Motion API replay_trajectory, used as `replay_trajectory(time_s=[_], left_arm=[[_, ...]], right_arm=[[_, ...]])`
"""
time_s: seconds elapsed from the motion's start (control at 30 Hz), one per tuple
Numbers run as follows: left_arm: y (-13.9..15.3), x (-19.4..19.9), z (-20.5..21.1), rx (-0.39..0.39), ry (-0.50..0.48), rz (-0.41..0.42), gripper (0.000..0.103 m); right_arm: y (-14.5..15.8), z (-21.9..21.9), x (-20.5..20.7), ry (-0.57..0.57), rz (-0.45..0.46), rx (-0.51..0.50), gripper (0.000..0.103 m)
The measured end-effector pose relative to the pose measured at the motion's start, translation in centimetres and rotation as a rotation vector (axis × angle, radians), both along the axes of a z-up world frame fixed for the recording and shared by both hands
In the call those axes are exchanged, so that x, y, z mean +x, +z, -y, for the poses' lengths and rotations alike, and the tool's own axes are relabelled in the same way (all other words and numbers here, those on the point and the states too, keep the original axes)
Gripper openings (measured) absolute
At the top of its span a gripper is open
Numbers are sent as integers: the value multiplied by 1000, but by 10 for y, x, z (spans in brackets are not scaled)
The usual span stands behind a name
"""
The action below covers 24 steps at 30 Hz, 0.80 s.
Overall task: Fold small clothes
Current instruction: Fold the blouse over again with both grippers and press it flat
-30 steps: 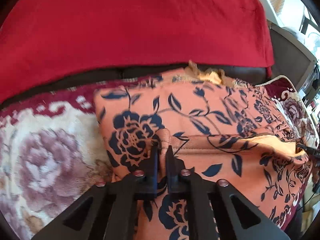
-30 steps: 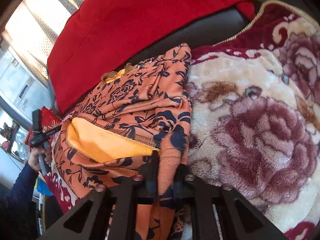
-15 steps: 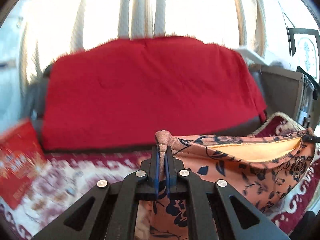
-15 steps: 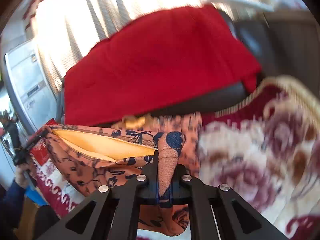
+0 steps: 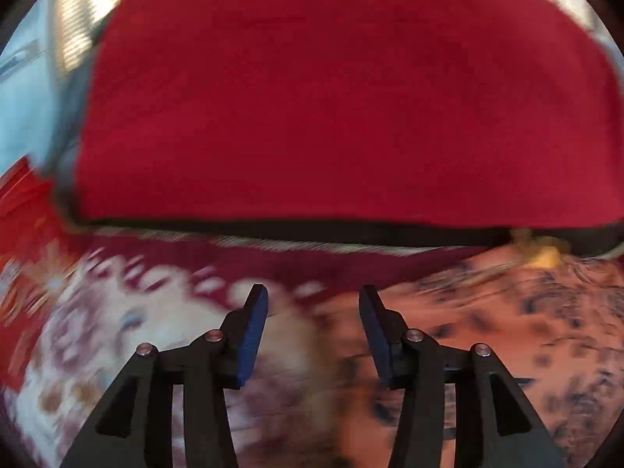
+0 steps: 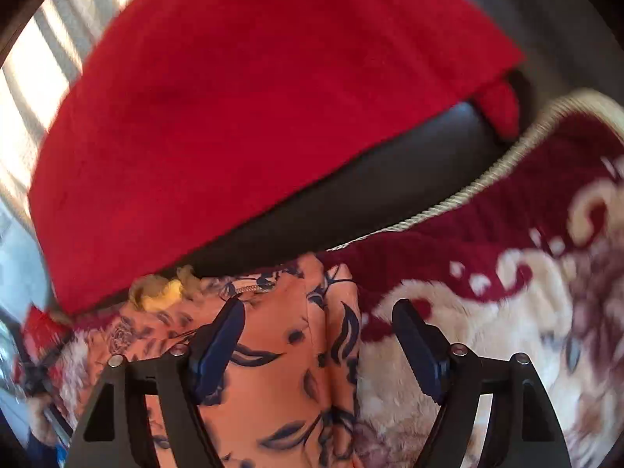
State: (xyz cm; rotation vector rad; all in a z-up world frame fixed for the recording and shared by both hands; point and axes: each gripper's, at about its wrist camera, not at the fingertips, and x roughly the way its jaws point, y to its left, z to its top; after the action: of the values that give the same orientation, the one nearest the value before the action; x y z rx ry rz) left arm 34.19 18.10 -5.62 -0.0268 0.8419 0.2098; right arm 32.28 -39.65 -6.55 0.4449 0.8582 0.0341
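The left gripper [image 5: 313, 300] has just been opening, nothing between its blue pads; the orange garment with dark blue flowers [image 5: 507, 331] lies lower right of it on the plush floral blanket [image 5: 117, 331]; the right gripper [image 6: 318, 318], jaws likewise just parted, hovers over the garment's folded edge [image 6: 296, 351], lower centre.

Ahead of me, a red cloth [image 5: 343, 101] drapes the backrest of a dark sofa [image 6: 351, 191], above a plush blanket [image 6: 507, 312] of maroon and cream florals edged with pale cord. Daylight glares through striped curtains [image 6: 43, 58] behind the sofa at upper left. Both of my views are smeared by motion blur.
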Motion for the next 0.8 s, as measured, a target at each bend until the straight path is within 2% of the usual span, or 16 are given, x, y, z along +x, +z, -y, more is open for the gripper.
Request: replay_trajectory(time_s=[0.07,0.13,0.2,0.3,0.37,0.47,0.57,0.63,0.7,0.77,0.8], left_arm=[[11,-25,-17,-53,33,81,54],[26,-58,-27,-86,29,147,67],[36,-99,-27,-111,11,200,78],[31,-148,-11,-211,-66,195,87],[12,-172,4,-356,-102,149,88],[-9,-180,24,-517,-99,104,88],[-36,-170,30,-631,18,71,88],[-50,-160,29,-657,104,46,88],[-57,-153,25,-660,178,40,88],[-62,-140,25,-659,212,27,89],[-65,-132,24,-665,221,22,87]], right_arm=[[7,9,-36,-36,61,59,80],[18,10,-77,-32,105,36,80],[20,3,-117,13,103,57,80],[5,-16,-169,72,50,180,80],[-10,-31,-185,92,10,247,80],[-28,-47,-187,78,-13,330,80],[-39,-40,-165,-27,-23,416,80],[-54,-39,-150,-128,-63,491,80],[-57,-35,-137,-194,-58,503,80],[-59,-33,-129,-257,-57,528,80],[-59,-32,-123,-279,-53,533,67]])
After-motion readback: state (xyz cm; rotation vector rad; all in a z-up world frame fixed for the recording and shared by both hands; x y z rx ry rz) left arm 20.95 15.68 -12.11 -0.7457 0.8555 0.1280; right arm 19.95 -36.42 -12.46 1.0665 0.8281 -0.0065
